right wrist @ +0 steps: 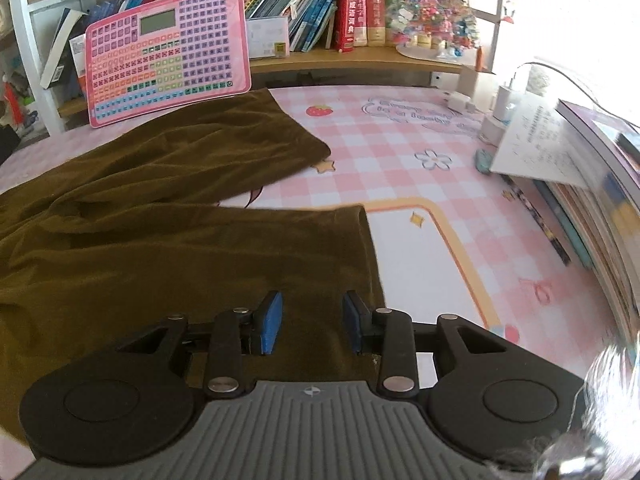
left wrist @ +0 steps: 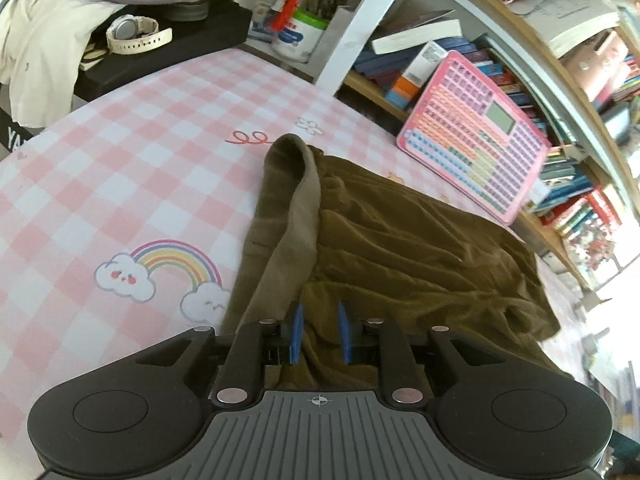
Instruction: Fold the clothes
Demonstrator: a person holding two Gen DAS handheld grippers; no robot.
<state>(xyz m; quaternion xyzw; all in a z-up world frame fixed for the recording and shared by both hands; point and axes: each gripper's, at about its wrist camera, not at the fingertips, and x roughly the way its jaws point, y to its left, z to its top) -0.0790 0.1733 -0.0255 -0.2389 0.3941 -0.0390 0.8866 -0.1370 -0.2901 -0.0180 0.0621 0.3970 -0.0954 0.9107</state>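
left gripper (left wrist: 320, 332): hovering low over the waist end of the olive-brown velvety trousers (left wrist: 400, 248), pointing along the cloth; blue pads (left wrist: 297, 332) standing a narrow gap apart, nothing between them, cloth lying underneath.
right gripper (right wrist: 312, 328): hovering over the near trouser leg just short of its cuff; blue pads (right wrist: 272, 322) spread wider than the left pair, gripping nothing.
trousers: lying mostly flat and wrinkled on the pink-and-white checked desk mat (left wrist: 120, 168), legs splayed apart in a V, far leg (right wrist: 224, 136) running up to the foot of the pink keyboard-style learning tablet (right wrist: 168, 52).
left view only: waistband strip flipped over, paler underside (left wrist: 292, 232) showing, rising to a peak at the far end; rainbow-and-cloud print (left wrist: 160, 276) on the mat; white wristwatch (left wrist: 136, 34) on a black box; white tub of pens (left wrist: 298, 36).
right view only: both leg cuffs, strawberry print (right wrist: 319, 110), orange-bordered white panel (right wrist: 424, 256) beside the near cuff, open white booklet (right wrist: 536, 140) leaning on a book stack at right, red dictionaries (right wrist: 352, 16) on the shelf.
contact: cannot tell whether either pad set is touching the cloth.
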